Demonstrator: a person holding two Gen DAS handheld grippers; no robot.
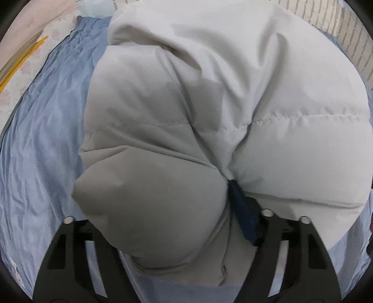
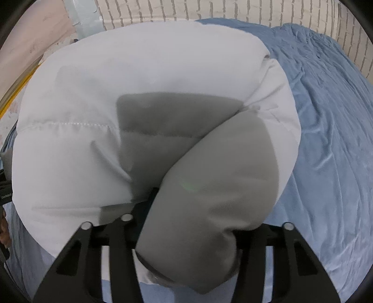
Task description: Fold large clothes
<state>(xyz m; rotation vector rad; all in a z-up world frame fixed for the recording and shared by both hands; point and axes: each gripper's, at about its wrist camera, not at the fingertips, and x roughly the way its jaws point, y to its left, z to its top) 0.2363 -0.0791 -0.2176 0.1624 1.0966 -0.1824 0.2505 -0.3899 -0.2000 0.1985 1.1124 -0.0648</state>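
A puffy light-grey quilted jacket [image 1: 209, 93] lies bunched on a blue bedsheet [image 1: 46, 139]. My left gripper [image 1: 163, 221] points down at it, with a rounded padded fold filling the gap between its jaws. The dark blue pad of one finger [image 1: 242, 214] presses into the fabric; the other finger is hidden behind the fold. In the right wrist view the jacket [image 2: 105, 93] fills the centre. My right gripper [image 2: 195, 209] is shut on a thick grey padded roll of it, which covers most of both fingers.
The wrinkled blue sheet [image 2: 326, 139] spreads out to the right of the jacket. A pale brick-patterned wall [image 2: 186, 11] runs along the back. A yellow strip [image 1: 21, 63] lies on a light patterned surface at the far left.
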